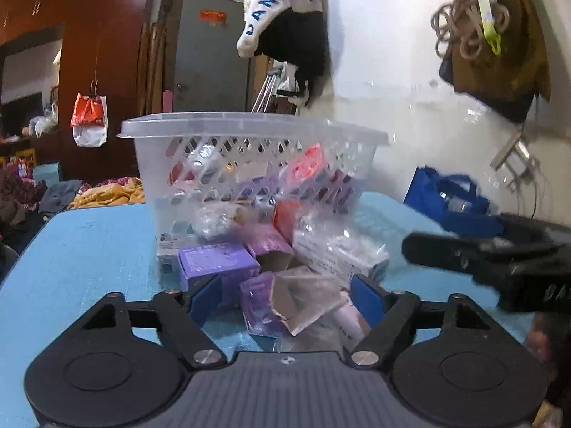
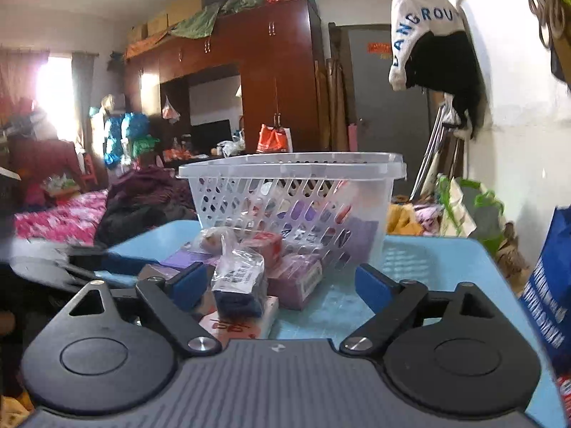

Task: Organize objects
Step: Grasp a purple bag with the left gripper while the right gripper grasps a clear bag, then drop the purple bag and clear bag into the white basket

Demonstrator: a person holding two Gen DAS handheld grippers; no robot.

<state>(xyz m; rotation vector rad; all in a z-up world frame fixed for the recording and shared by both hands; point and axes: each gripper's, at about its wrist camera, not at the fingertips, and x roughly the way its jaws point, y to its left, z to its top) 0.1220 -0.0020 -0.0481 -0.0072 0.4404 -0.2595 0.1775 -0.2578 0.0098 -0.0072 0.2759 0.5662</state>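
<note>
Pile of small boxes [image 1: 217, 264] and plastic packets [image 1: 339, 246] sat on the blue table [image 1: 82, 249], touching the front of the clear basket [image 1: 249, 164]. Likely light; the boxes were thin card, one torn open, so pinch across flat faces. The packets looked slippery, better grabbed mid-body. Left gripper [image 1: 285, 297] was wide open around the torn box [image 1: 274, 303], maybe touching. Right gripper [image 2: 282, 281] was open, holding nothing, wrapped packet [image 2: 239, 278] between its pads.
</note>
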